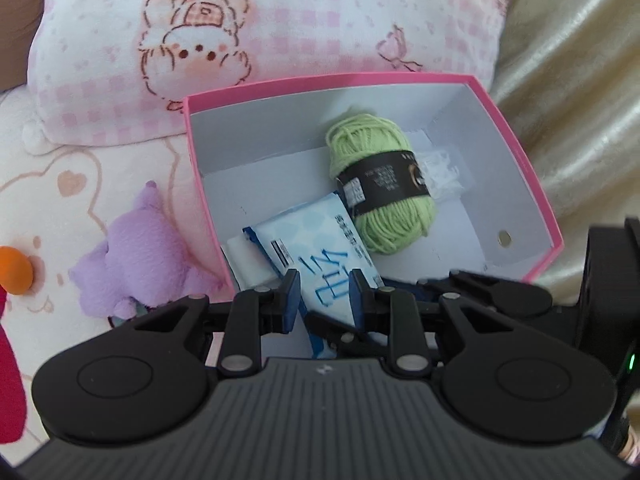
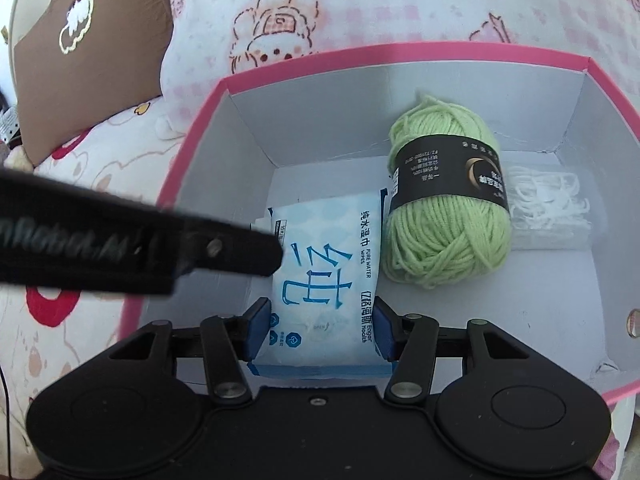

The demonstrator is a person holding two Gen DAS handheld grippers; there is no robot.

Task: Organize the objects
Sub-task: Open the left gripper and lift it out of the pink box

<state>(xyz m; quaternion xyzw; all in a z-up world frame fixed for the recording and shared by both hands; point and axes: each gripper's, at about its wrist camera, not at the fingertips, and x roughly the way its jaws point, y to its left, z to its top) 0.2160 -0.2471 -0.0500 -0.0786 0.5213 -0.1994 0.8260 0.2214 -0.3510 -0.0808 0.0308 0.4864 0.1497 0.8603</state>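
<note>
One wipes pack (image 2: 320,280), one green yarn skein (image 2: 446,216) — pink box (image 2: 400,54).
Right gripper (image 2: 320,330) clamps the pack; left gripper (image 1: 324,296) parted — free floor at right wall.

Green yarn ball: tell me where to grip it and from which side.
Grip the green yarn ball across its black paper band, coming down from above through the pink box's open top. It lies flat, walls surround it, and the band is its firmest waist.

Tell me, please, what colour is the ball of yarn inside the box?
Light green yarn, wrapped with a black label band; clearest in the right wrist view.
</note>
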